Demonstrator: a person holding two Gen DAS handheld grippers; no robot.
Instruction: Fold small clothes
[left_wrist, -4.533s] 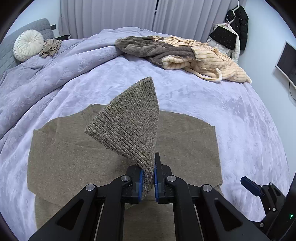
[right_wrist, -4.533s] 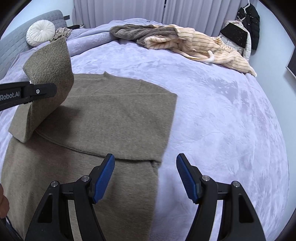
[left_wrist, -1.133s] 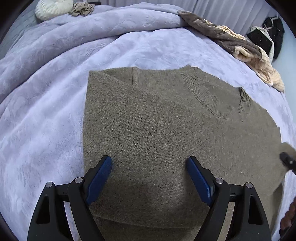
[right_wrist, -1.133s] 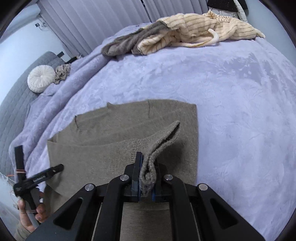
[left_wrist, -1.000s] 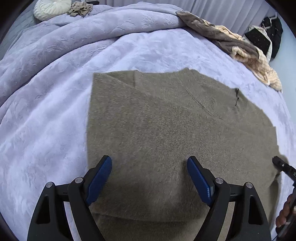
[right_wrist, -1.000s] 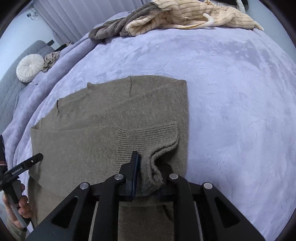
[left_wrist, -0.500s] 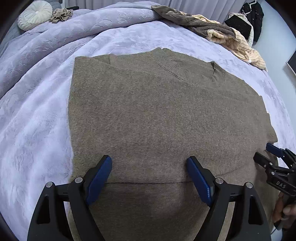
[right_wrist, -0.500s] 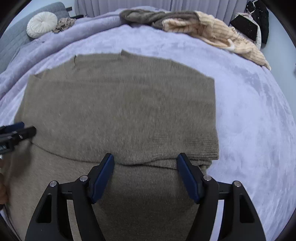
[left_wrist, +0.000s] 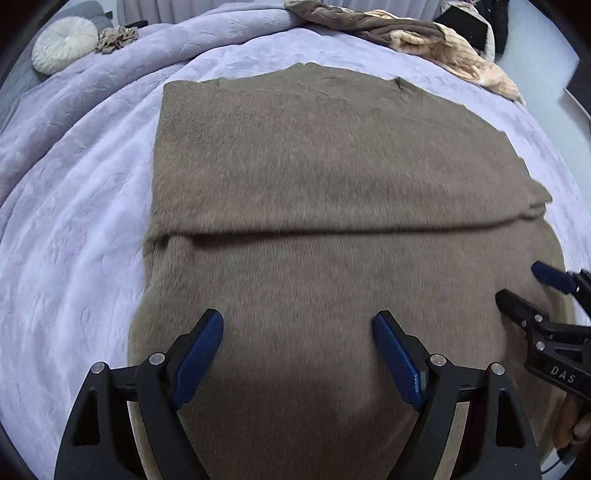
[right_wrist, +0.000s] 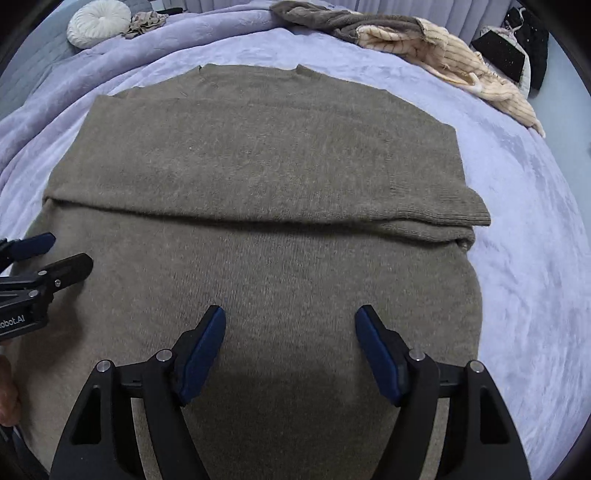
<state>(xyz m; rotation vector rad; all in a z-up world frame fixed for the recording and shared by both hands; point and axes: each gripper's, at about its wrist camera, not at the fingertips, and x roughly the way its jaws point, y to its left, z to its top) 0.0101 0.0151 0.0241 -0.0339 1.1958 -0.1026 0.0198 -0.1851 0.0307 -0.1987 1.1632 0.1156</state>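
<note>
So the olive-brown knit sweater (right_wrist: 258, 177) is lying flat on the lavender bedspread (right_wrist: 535, 258), filling the middle of both wrist views. Both sleeves look folded across the chest, making a horizontal edge across the middle of the frame, with a ribbed cuff (right_wrist: 454, 212) poking out at the right in the right wrist view.

Both tools are released right now. The left gripper (left_wrist: 297, 354) hangs over the lower body of the sweater with its jaws spread wide and nothing between them. The right gripper (right_wrist: 290, 347) is the same deal, jaws apart and empty, over the lower center of its frame. Each one peeks into the other's view at the side edge.

My guess is the next bit is grabbing the hem and bringing it up toward the collar. What could go wrong:

- The knit is thick and soft, so a pinch could catch only the top layer and the bottom-up fold would come out lopsided.
- Dragging the hem could pull the sleeve fold open, especially that cuff sticking past the right side.
- If the 2 grippers lift unevenly, the fold goes crooked.

The pile of beige and brown clothes (right_wrist: 406, 33) at the upper right is well apart, so no snag risk there.
</note>
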